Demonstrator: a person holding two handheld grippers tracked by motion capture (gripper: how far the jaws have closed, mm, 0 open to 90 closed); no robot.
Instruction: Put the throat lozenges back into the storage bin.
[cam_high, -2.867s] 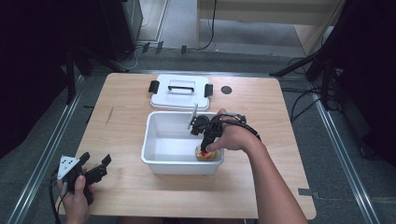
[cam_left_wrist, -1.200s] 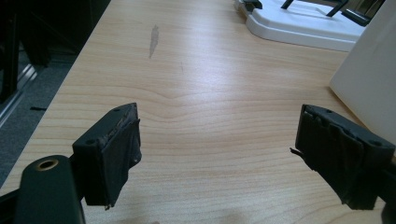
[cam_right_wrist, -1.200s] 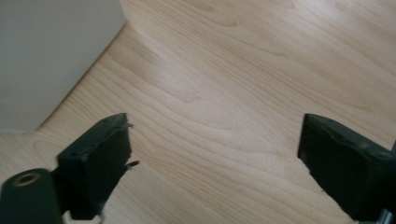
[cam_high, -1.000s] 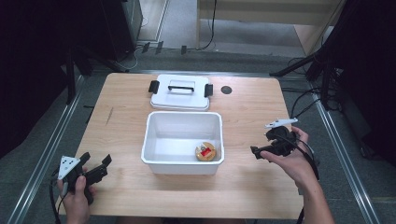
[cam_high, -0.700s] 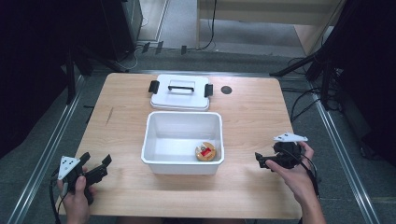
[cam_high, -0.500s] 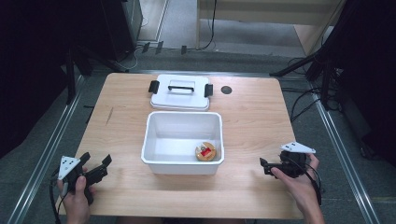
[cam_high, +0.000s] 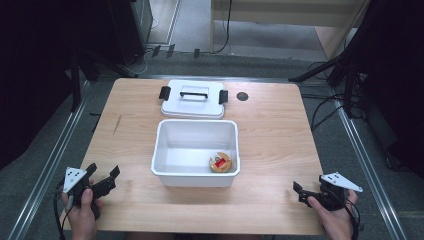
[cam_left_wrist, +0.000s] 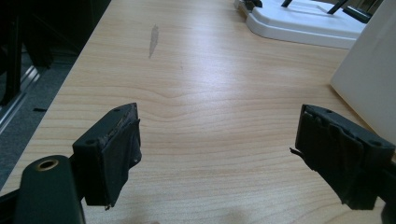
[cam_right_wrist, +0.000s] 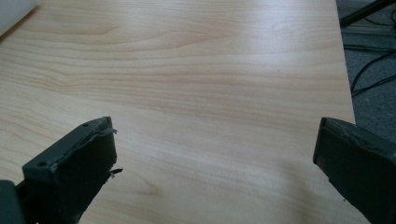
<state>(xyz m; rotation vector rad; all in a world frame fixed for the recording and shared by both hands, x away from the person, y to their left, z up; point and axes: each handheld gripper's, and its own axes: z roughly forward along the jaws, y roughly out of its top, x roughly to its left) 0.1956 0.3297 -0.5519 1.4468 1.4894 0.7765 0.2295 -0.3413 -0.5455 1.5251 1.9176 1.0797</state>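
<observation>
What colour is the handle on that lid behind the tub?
Black, on a white lid; clearest in the high view.

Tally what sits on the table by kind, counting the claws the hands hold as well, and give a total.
White bin: 1
White lid: 1
Round tan item with a red centre, inside the bin: 1
Dark round spot on the table: 1
Claws, left claw and right claw, both open: 2
Total: 6

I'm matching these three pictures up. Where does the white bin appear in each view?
High view: the bin sits at the table's centre, with the lid behind it.
Left gripper view: the bin is a white wall at the right edge.
Right gripper view: a white sliver in the top left corner, probably the bin.
Shared landmark: the light wood table.
</observation>
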